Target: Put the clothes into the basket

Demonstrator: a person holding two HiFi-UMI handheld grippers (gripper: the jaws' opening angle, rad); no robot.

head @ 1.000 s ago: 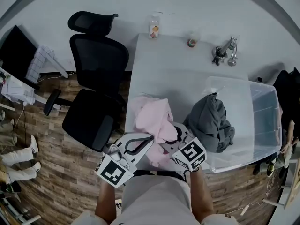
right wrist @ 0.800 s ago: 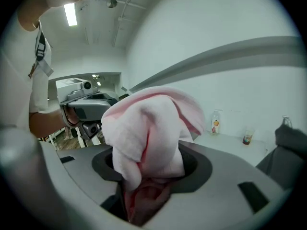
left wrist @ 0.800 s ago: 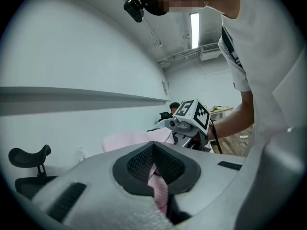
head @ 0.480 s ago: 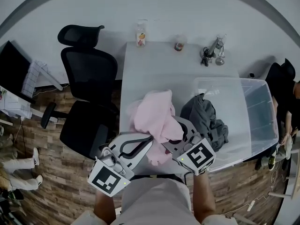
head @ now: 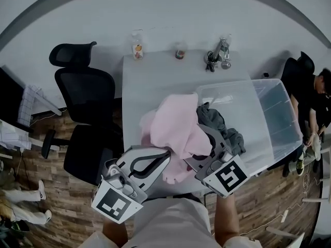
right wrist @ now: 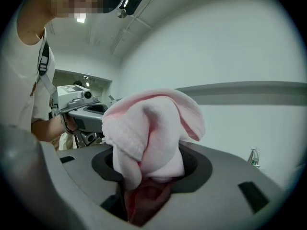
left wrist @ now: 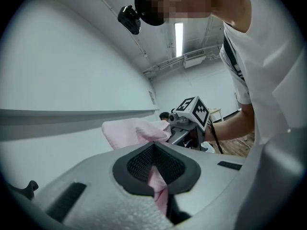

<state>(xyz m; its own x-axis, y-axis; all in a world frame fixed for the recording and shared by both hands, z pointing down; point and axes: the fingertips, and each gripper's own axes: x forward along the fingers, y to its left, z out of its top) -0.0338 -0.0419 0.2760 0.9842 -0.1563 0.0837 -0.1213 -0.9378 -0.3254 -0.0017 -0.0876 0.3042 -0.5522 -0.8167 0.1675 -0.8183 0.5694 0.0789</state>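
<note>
A pink garment (head: 178, 130) hangs bunched in the air above the white table (head: 155, 81), held between both grippers. My left gripper (head: 165, 156) is shut on a thin fold of it (left wrist: 156, 181). My right gripper (head: 199, 156) is shut on a thick wad of the pink cloth (right wrist: 148, 133), which bulges out over its jaws. A clear plastic basket (head: 274, 118) stands on the table's right side with a grey garment (head: 220, 125) inside it. The pink garment's upper edge reaches the basket's near-left corner.
A black office chair (head: 85, 107) stands left of the table. At the table's far edge stand a bottle (head: 137, 48), a small jar (head: 180, 51) and a bunch of keys (head: 217, 56). A person sits at the far right (head: 315, 102). Wood floor surrounds the table.
Both grippers have lifted the pink garment up off the table and carried it to the right, toward the basket. The grips have not changed.
</note>
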